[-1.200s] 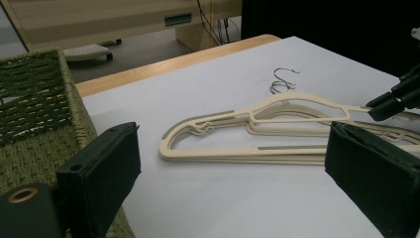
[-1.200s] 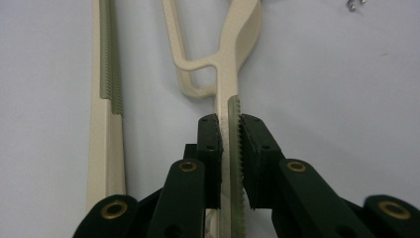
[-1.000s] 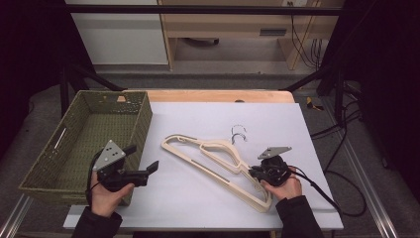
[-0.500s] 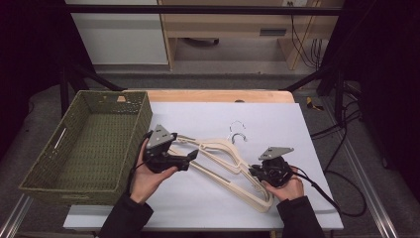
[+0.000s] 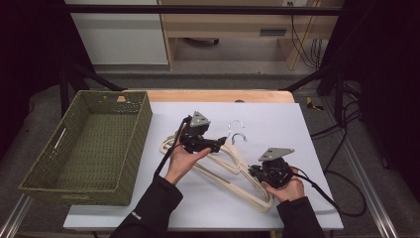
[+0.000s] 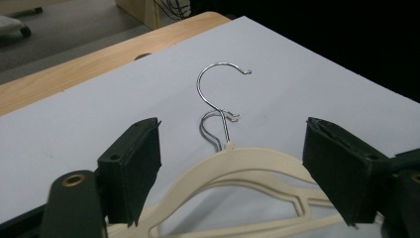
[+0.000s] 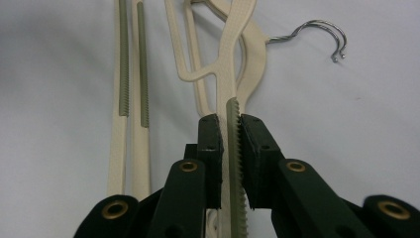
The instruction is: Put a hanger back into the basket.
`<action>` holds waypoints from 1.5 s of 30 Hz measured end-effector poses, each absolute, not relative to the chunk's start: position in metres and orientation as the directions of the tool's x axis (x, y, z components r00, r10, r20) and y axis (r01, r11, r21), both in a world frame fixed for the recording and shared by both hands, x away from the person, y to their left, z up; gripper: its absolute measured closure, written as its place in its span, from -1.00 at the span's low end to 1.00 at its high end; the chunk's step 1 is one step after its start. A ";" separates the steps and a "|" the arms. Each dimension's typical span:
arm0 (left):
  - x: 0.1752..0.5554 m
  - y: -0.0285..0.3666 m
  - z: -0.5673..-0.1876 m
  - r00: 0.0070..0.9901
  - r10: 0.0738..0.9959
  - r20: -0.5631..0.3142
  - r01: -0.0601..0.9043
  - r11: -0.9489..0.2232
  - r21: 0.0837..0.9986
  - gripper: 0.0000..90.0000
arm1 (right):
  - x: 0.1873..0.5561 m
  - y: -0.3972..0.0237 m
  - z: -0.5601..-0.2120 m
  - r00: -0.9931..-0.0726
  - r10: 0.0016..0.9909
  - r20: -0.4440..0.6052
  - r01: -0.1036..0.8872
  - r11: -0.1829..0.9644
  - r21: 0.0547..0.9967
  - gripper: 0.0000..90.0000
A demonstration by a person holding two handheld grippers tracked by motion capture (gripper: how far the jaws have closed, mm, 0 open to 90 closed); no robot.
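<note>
**Q:** What are the two grippers doing at the table?

**A:** The right gripper (image 7: 229, 124) has its jaws clenched on the shoulder bar of a cream hanger (image 7: 232, 59), the ribbed grey strip on that bar running straight up between the pads. The left gripper (image 6: 233, 163) hangs over the same pile with its jaws spread wide and nothing between the pads (they are apart from the plastic on both sides).

**Q:** Where do the hangers sit against the left jaws?

**A:** The neck of the top hanger lies in the middle of the gap, just ahead of the pads. Two wire hooks (image 6: 220, 106) reach forward beyond the jaw tips, one larger and farther out, one smaller and closer in.

**Q:** And from the right gripper?

**A:** Ahead of its jaws the arms fan away. Two straight bars with grey strips (image 7: 130, 69) run to the left of the jaws, and the hooks curl off at upper right.

**Q:** Anything else on the table?

**A:** From the high view, a green basket (image 5: 141, 131) stands behind the left gripper, well apart from its jaws, at the edge of the white mat (image 5: 297, 124). Each gripper is held in a hand (image 5: 181, 161), sleeves dark.
</note>
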State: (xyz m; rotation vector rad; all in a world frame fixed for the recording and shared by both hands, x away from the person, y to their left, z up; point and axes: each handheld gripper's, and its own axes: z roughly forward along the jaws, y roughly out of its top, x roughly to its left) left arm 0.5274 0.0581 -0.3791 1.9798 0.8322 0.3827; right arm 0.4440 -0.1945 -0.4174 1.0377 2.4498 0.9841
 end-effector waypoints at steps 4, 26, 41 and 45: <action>0.539 0.045 -0.392 0.732 0.677 -0.073 0.421 -0.365 0.830 -0.33 | 0.443 -0.195 -0.417 -0.694 0.720 -0.004 0.514 0.499 0.697 0.78; 0.564 0.020 -0.421 0.710 0.695 -0.115 0.496 -0.377 0.782 0.80 | 0.439 -0.192 -0.415 -0.717 0.697 -0.011 0.489 0.513 0.705 0.78; 0.535 0.023 -0.406 0.710 0.699 -0.086 0.454 -0.360 0.815 0.96 | 0.440 -0.186 -0.420 -0.737 0.675 0.029 0.521 0.541 0.661 0.65; 0.528 0.021 -0.404 0.712 0.699 -0.062 0.439 -0.375 0.816 0.96 | 0.439 -0.186 -0.418 -0.744 0.667 0.047 0.513 0.524 0.680 0.47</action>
